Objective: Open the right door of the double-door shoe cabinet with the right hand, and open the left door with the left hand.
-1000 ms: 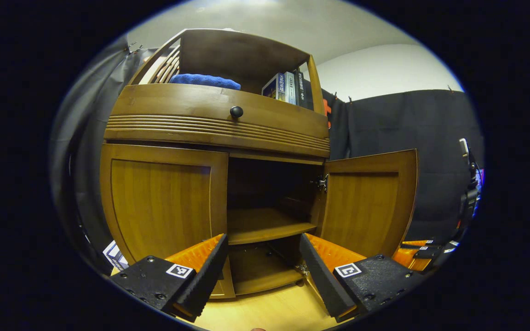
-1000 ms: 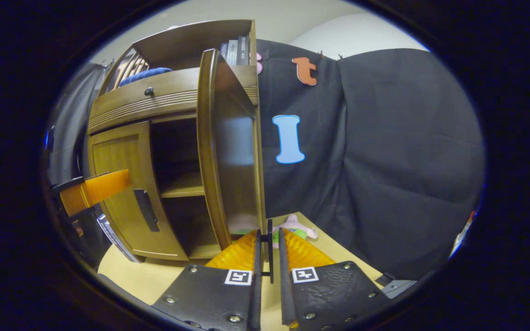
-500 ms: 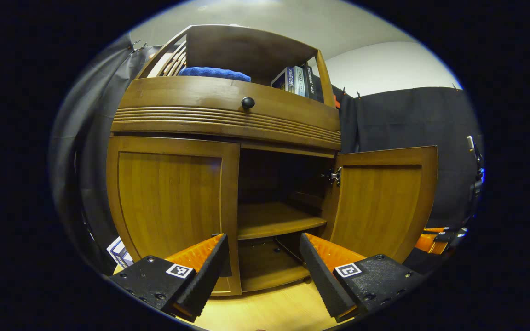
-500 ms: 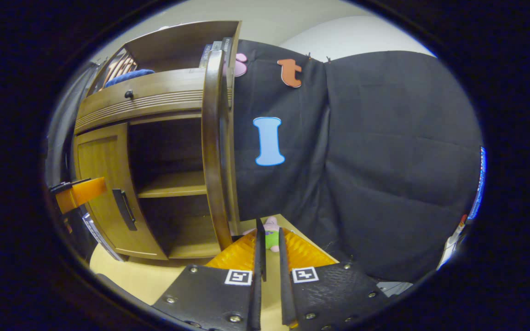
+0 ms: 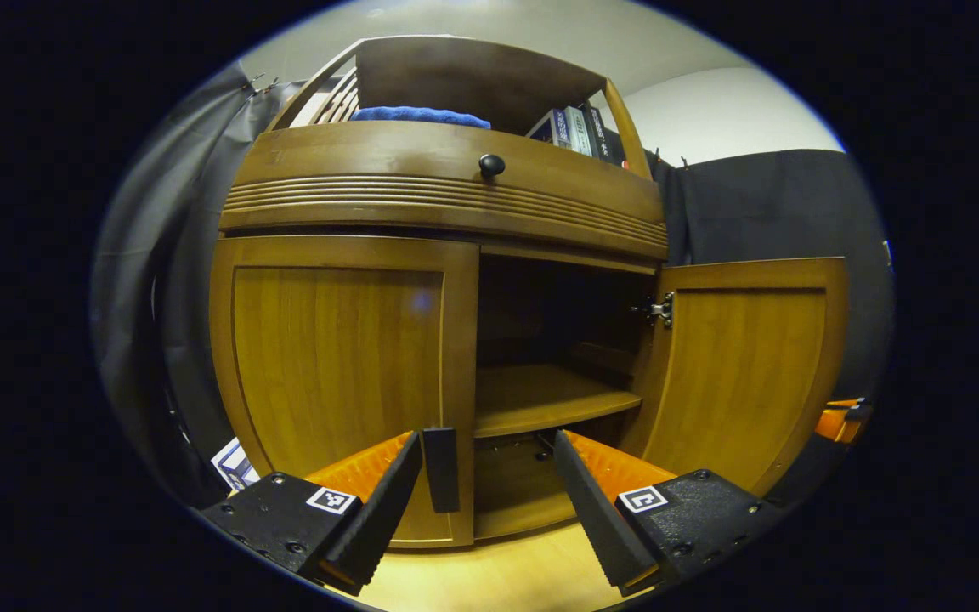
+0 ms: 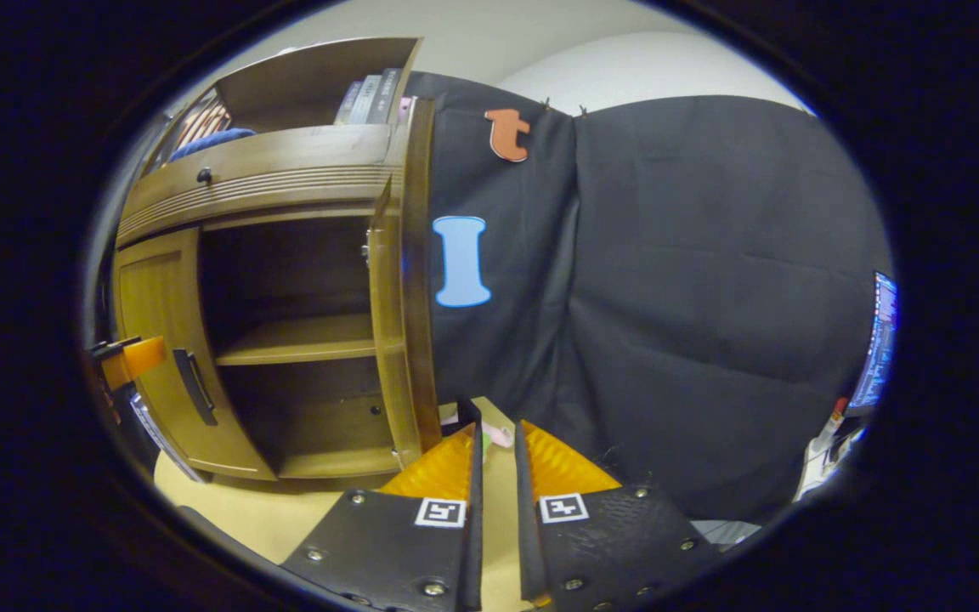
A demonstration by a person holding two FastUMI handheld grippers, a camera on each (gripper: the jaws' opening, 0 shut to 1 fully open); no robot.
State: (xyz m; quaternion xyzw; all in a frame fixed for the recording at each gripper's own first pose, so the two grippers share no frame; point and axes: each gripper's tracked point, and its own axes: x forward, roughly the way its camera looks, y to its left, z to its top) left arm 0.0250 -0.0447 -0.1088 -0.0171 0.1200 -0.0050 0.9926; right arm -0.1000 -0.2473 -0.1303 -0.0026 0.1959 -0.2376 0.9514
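Hand-held gripper (image 5: 488,497) before half-open shoe cabinet (image 5: 447,212)

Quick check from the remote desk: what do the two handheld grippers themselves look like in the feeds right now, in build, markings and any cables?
The left gripper and the right gripper look alike: two wedge-shaped fingers with ribbed outer faces, each on a black textured block with screw heads. Each block bears a small square black-and-white marker tag. I can see no cables or sleeves on either.

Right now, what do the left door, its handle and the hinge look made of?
Left door: wood or wood veneer, amber grain under a satin sheen. Its handle: dark matte bar, metal or plastic, can't tell. Hinge on the right door: bright, shiny metal.
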